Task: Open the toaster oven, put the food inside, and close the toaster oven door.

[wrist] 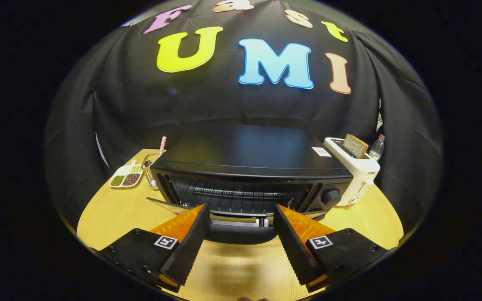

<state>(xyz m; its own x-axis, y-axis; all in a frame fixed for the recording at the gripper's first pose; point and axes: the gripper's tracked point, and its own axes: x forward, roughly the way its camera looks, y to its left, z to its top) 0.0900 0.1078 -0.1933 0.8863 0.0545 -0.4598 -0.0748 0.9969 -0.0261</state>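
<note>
A black toaster oven (249, 154) stands on the wooden table (111, 213) just ahead of my fingers. Its glass door (170, 204) hangs down towards me, and the wire rack (237, 196) inside is in sight. The door's handle bar (241, 221) lies between my two fingertips. My gripper (242, 211) is open, its fingers on either side of the handle and not pressing on it. The oven's knob (332, 196) is on the right of its front.
A white toaster (356, 175) with a slice of bread (355, 146) in its slot stands right of the oven, a clear bottle (376, 148) behind it. Left of the oven are a divided dish of beans (125, 177) and a small wire holder (149, 164).
</note>
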